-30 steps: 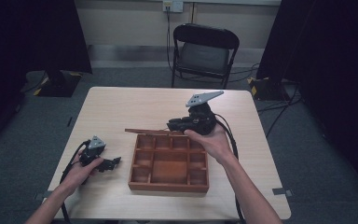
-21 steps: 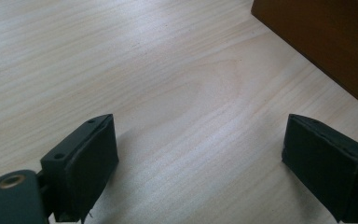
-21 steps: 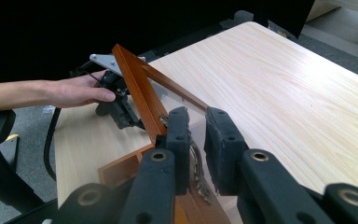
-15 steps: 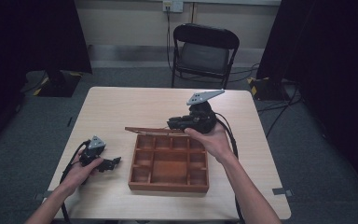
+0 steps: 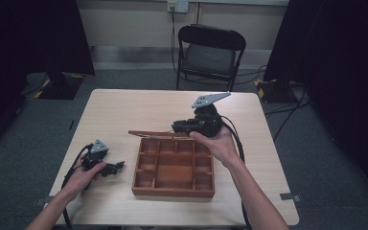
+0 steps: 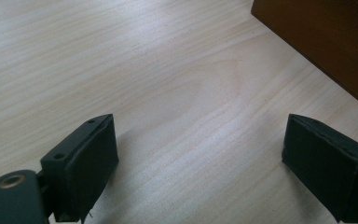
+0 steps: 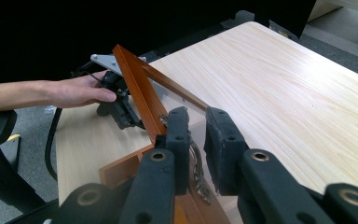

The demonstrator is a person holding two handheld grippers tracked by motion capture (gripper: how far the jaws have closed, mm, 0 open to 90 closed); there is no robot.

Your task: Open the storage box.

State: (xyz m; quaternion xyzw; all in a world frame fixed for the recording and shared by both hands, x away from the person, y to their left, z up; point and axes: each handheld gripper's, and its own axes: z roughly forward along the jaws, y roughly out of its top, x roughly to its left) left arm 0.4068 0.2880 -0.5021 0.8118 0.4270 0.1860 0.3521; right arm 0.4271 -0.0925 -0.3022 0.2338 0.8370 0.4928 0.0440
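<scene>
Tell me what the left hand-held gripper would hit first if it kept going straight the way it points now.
Probably the wooden box. The left hand-held gripper points across bare table toward the box's side wall, with nothing lying between as far as the left gripper view shows.

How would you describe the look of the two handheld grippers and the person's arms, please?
Both the left gripper and the right gripper are black with blocky black jaws, a grey three-cornered plate on top and a trailing black cable. The forearms are bare, with no sleeves in view.
</scene>
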